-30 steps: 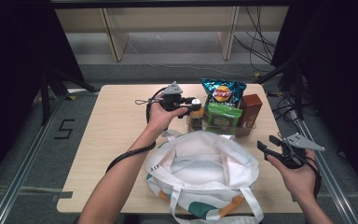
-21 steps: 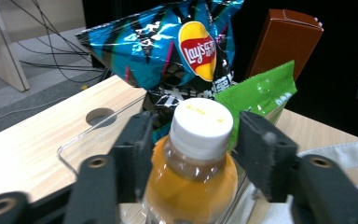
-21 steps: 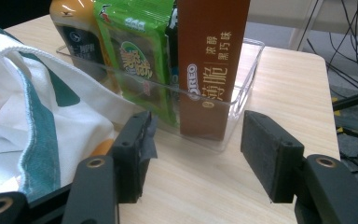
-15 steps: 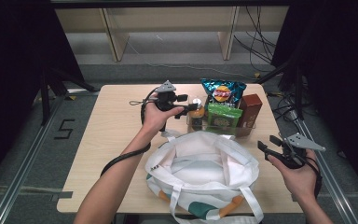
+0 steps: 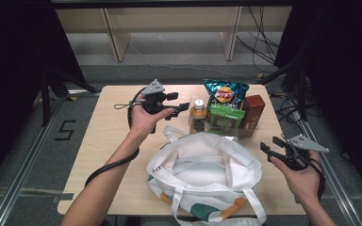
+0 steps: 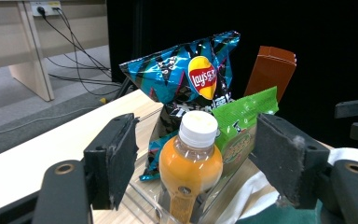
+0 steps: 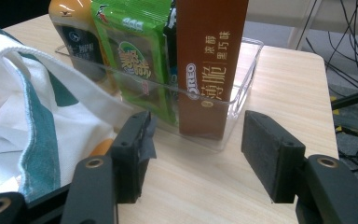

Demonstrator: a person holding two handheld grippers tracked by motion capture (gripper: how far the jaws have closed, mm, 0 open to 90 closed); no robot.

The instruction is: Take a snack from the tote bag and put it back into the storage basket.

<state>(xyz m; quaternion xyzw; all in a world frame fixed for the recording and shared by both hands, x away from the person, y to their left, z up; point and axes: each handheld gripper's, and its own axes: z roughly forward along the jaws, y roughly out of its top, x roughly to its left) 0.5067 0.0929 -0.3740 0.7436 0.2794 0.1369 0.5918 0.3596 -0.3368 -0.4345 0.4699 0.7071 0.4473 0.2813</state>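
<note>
We are easing our left gripper [image 5: 183, 106] back from the orange bottle [image 5: 198, 114], jaws just opened wide and empty, leaving it upright in the clear tray [image 5: 245, 133] beside the snacks. Our right gripper [image 5: 274, 147] is waiting open near the white bag [image 5: 202, 169].

A wooden table [image 5: 118, 136] on grey floor [image 5: 28, 155], dark curtains [image 5: 14, 52].

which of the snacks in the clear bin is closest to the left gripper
The orange juice bottle with the white cap: it stands at the bin's left end, right in front of the open left gripper. The chip bag, green packet and brown box sit beyond it.
</note>
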